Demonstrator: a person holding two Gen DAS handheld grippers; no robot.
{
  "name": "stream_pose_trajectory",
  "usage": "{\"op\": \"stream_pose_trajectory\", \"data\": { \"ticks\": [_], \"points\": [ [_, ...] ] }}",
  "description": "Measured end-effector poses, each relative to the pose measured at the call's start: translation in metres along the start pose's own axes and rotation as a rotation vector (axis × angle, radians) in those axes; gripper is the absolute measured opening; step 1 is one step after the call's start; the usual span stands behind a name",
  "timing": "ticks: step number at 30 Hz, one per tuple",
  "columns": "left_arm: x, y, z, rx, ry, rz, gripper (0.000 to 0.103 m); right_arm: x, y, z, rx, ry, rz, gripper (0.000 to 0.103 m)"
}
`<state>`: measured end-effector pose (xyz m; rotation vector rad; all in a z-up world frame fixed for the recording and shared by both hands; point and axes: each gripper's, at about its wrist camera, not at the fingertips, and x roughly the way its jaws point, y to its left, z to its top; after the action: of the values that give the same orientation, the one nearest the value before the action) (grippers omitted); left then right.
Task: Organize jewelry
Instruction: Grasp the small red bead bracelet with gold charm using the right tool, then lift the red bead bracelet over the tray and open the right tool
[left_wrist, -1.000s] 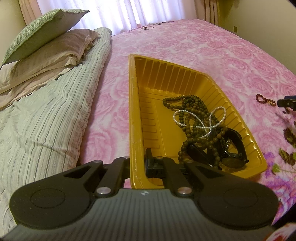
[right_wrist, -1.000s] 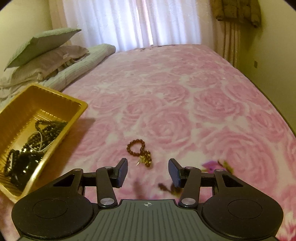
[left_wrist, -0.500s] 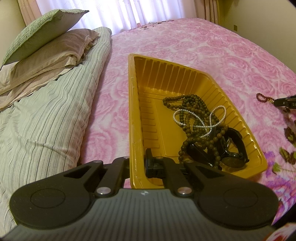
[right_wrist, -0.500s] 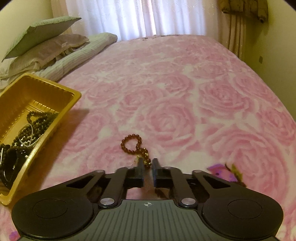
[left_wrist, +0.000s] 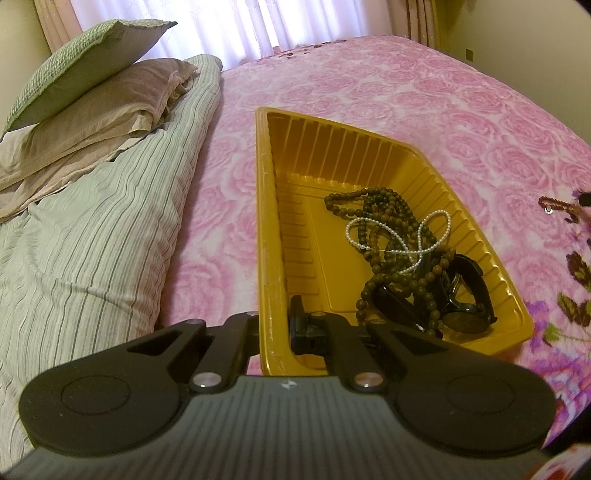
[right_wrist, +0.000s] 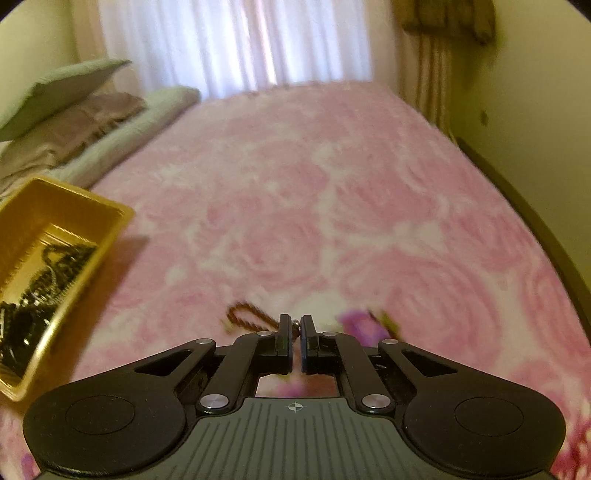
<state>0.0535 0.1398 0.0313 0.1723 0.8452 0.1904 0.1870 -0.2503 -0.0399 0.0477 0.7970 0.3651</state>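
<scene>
In the right wrist view the pink rose bedspread (right_wrist: 332, 206) lies open from 11 to 2 o'clock. The yellow tray (right_wrist: 122, 216) walls off 9 o'clock, and 2 stacked pillows (right_wrist: 70, 99) with a striped quilt (right_wrist: 147, 114) bank up at 10 o'clock.

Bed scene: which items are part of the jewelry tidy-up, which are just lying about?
Job:
yellow tray, clamped by left gripper
red bead bracelet, pinched by right gripper
dark bead necklace, pearl strand, black watch in tray

Bystanders:
pillows
striped quilt
curtains
</scene>
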Motion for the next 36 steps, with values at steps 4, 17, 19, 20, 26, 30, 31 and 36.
{"op": "stream_pose_trajectory", "data": {
  "ticks": [4,17,19,20,26,30,31,36],
  "points": [
    [0.0,0.0,0.0,0.002,0.0,-0.001,0.003,0.001,-0.012,-0.007,0.024,0.001,-0.011,0.005],
    [0.001,-0.001,0.0,0.004,0.002,0.004,0.003,0.019,0.004,-0.005,-0.143,0.008,0.024,0.029],
    [0.0,-0.001,0.0,0.004,0.003,0.005,0.003,0.019,0.008,-0.006,-0.178,0.019,0.021,0.029],
    [0.0,-0.001,-0.001,0.004,0.003,0.005,0.003,0.019,0.009,-0.006,-0.185,0.026,0.028,0.027],
    [0.001,0.0,-0.001,0.005,0.002,0.003,0.003,0.021,-0.006,-0.002,-0.054,0.042,0.078,0.02],
    [0.001,0.0,-0.001,0.005,0.002,0.004,0.003,0.021,-0.007,0.002,-0.034,0.059,0.094,0.018],
    [0.001,0.0,-0.001,0.005,0.002,0.004,0.003,0.021,-0.006,0.003,-0.039,0.063,0.097,0.018],
    [0.001,0.0,-0.001,0.005,0.001,0.003,0.003,0.02,0.003,0.005,-0.078,0.072,0.092,0.005]
  ]
}}
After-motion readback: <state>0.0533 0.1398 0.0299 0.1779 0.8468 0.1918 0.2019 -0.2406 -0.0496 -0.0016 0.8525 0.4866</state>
